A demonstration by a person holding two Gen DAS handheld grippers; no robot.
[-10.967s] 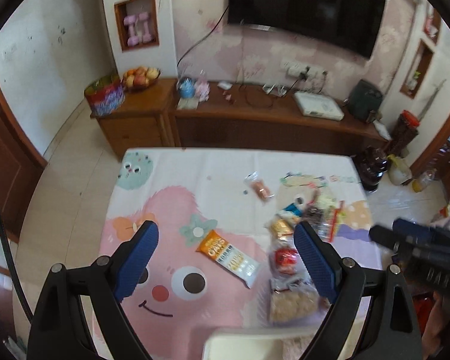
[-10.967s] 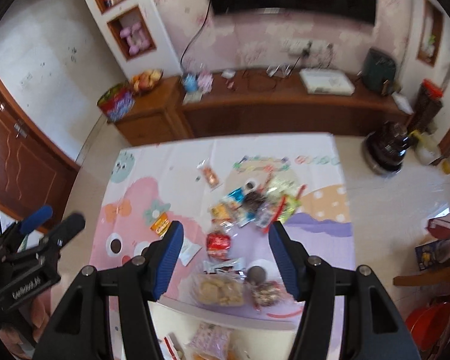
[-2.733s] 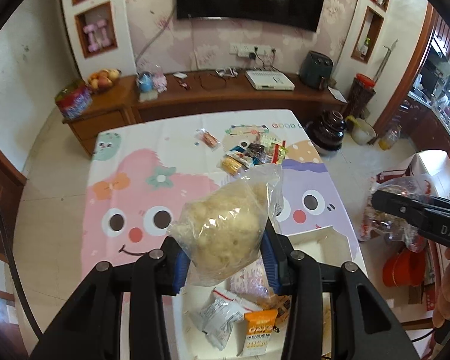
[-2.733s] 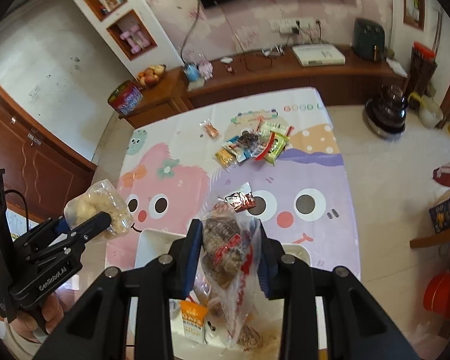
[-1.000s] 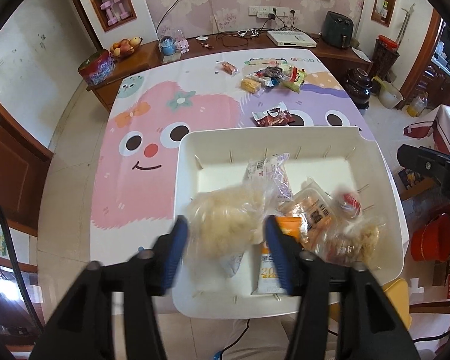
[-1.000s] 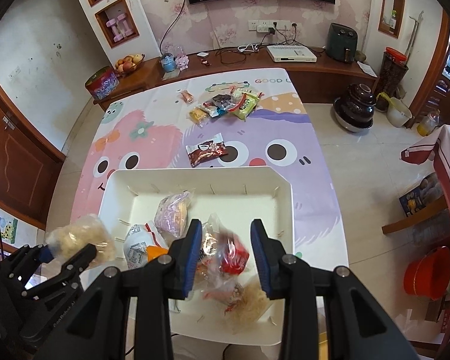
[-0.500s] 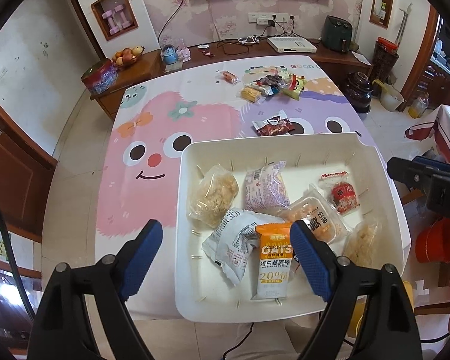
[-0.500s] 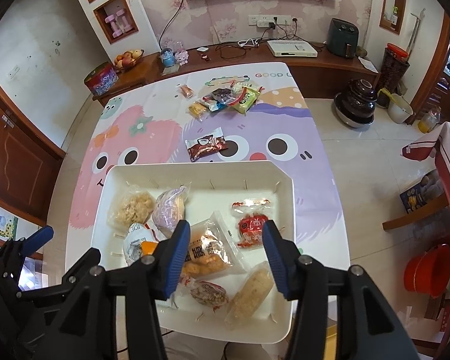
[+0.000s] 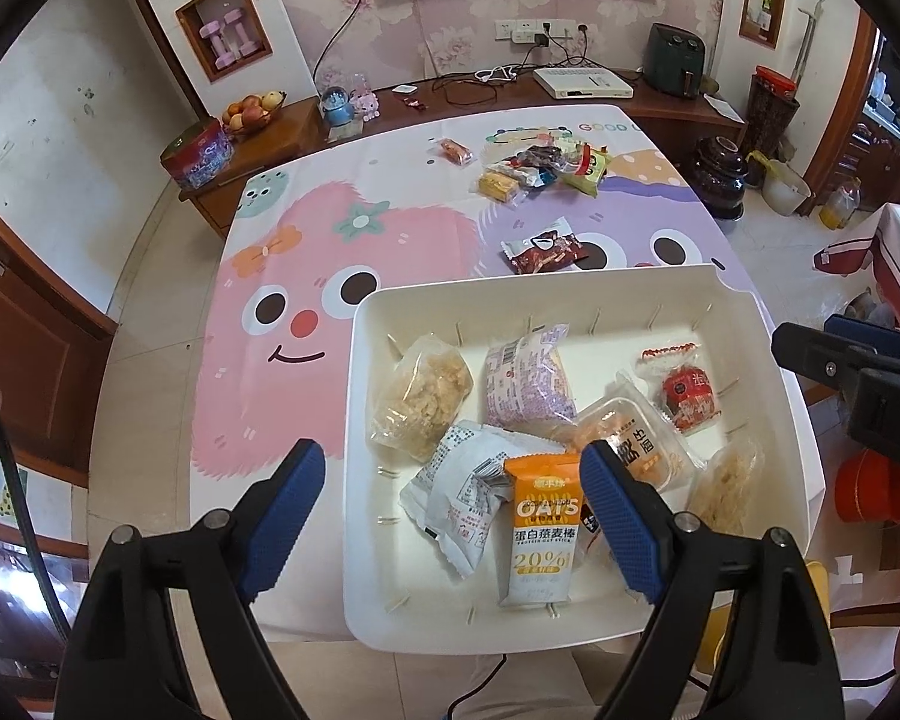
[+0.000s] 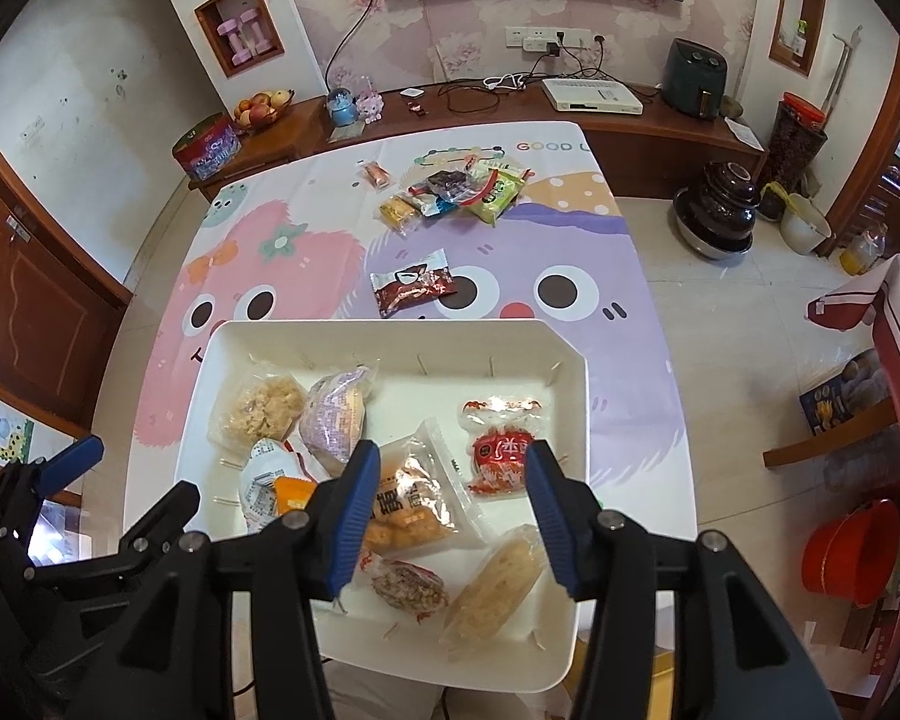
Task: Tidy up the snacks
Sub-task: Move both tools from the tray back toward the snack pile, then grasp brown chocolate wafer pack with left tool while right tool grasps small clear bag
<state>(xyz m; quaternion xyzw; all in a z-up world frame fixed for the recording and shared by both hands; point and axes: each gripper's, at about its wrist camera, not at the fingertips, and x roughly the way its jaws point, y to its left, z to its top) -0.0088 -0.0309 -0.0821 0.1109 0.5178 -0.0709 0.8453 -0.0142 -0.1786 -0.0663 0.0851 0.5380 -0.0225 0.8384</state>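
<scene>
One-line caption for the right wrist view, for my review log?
Open right tongs hover over the white tray of bagged snacks; more packets wait on the cartoon tablecloth.

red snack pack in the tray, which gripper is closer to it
Right. The right gripper hovers open just over the red snack pack, which lies by its right finger. The left gripper hangs open above the oats bar, further left.

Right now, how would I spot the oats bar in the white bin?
Find the white bin at the table's near edge. Along its near side lies the oats bar, beside a grey-white wrapper. It alone is orange on top, printed OATS and 20%.
</scene>
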